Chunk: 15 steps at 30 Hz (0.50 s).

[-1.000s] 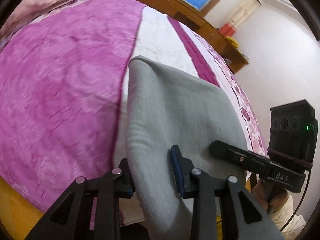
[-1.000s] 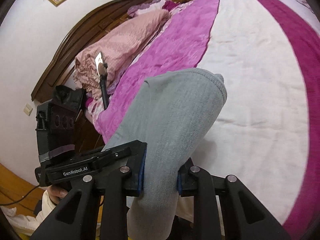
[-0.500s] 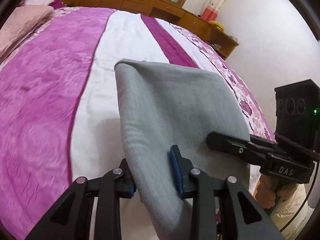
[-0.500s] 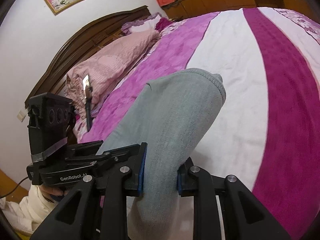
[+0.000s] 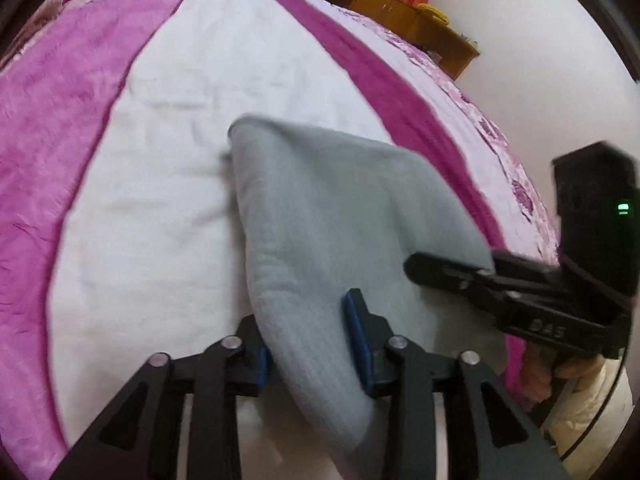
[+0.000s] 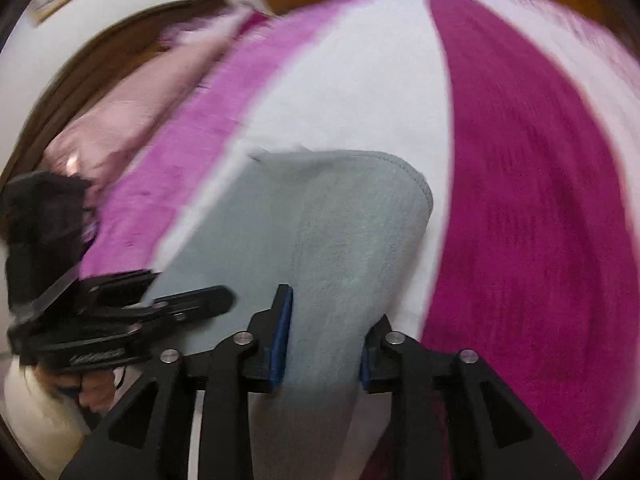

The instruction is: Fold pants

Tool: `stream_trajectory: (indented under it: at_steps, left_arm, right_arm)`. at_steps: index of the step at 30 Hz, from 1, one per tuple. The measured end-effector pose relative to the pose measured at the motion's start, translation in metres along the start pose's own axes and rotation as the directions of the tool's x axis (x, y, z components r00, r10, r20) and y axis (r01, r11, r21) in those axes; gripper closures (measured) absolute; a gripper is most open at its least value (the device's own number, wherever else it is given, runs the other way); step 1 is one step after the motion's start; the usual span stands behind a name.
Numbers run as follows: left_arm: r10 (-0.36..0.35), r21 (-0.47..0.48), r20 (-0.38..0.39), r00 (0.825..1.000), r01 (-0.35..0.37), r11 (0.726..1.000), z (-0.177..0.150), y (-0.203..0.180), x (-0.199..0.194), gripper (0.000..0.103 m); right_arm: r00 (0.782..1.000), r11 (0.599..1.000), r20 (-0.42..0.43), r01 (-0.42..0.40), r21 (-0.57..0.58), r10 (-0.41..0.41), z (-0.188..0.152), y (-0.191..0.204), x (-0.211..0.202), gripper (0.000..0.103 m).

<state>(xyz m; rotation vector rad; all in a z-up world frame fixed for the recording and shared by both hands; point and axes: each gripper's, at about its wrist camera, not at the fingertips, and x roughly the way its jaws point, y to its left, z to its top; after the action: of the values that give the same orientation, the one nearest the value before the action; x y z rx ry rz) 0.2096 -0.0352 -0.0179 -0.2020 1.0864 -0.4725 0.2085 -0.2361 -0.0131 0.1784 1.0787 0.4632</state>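
Pants, grey, already folded into a thick bundle, are being laid on the white stripe of the bedspread, toward its near edge. Left gripper & right gripper: jaws opening, cloth between them in each view; whether the pads press on it can't be told. Judged: fold nearly done, release & smoothing left. Near end of bundle is cut off below; right view badly blurred.

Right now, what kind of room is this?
Most likely a bedroom. A big bed with a pink and white cover fills the view, a pillow lies by a dark wooden headboard, and grey pants are being folded on it.
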Motion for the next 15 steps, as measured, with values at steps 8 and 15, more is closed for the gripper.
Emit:
stream_trajectory:
  at_steps: [8, 15]
  left_arm:
    - [0.030, 0.025, 0.009, 1.000, -0.030, 0.999, 0.001, -0.003, -0.013, 0.062]
    - [0.152, 0.111, 0.019, 0.988, -0.153, 0.982, -0.015, -0.026, -0.053, 0.065]
  right_arm:
    - [0.998, 0.996, 0.055, -0.037, 0.083, 0.033, -0.009, -0.009, -0.006, 0.075]
    - [0.990, 0.992, 0.100, 0.085, 0.096, -0.095, -0.026, -0.002, -0.044, 0.075]
